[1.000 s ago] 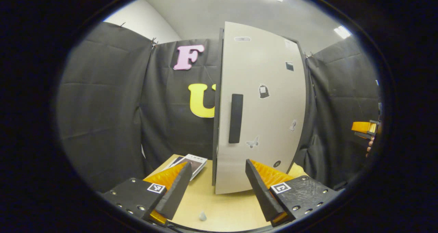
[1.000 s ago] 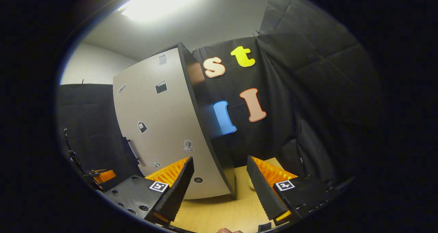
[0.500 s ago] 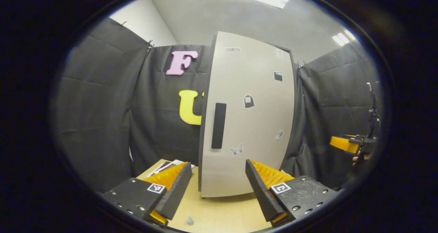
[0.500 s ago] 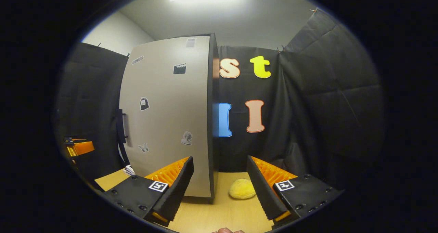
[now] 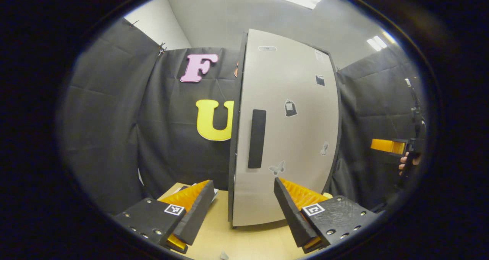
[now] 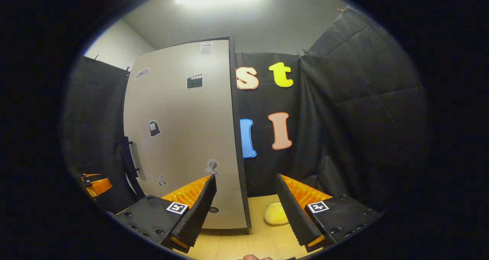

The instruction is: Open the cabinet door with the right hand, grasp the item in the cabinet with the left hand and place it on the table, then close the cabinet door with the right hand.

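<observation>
cabinet door (image 5: 294,138) closed, left gripper (image 5: 242,210) agape, right gripper (image 6: 246,210) agape

The cabinet door (image 5: 290,138) hides the cabinet's inside. The papers (image 5: 214,191) on the bench (image 5: 244,241) sit mostly behind a finger; the door stickers (image 6: 154,128) are too small to make out.

Pale grey cabinet door (image 5: 290,138) with black handle (image 5: 256,138), small dark stickers; tan table (image 6: 248,244); seemingly yellow lump (image 6: 276,213).

left gripper (image 5: 241,210): black screwed mounts, square tag markers | right gripper (image 6: 246,214): same, ridged fingers (image 6: 196,214)
</observation>
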The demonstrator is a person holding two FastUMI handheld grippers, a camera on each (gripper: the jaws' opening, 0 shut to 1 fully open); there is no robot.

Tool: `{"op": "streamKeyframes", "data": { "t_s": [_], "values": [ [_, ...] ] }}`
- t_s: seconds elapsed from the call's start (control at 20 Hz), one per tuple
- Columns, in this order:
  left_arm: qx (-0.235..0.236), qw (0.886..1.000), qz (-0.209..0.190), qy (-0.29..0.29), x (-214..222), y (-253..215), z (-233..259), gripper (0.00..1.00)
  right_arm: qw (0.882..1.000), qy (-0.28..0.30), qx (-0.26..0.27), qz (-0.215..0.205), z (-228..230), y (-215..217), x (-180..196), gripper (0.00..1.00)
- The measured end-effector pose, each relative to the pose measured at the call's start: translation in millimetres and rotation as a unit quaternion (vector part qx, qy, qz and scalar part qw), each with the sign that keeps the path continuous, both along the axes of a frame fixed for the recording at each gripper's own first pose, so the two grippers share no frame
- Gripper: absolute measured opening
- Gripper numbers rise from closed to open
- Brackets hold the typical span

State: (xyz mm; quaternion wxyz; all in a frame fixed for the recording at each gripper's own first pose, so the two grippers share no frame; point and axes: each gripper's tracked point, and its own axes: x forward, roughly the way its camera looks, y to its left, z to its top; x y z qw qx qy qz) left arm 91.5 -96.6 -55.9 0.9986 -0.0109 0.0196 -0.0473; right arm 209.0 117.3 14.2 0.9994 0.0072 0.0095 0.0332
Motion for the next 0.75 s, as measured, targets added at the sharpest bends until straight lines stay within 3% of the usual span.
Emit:
{"op": "streamKeyframes", "data": {
  "t_s": [0.3,0.55,0.75],
  "values": [
    [-0.029,0.999,-0.033,0.010,25,21,-20,0.94,0.999,0.007,0.006,-0.042,1,5,-5,0.98],
    [-0.049,0.998,-0.029,0.020,35,37,-34,0.94,0.998,0.010,-0.023,-0.063,1,0,-12,0.98],
    [-0.046,0.998,-0.011,0.031,38,44,-42,0.96,0.998,0.016,-0.017,-0.058,-8,-8,-17,0.98]
  ]
}}
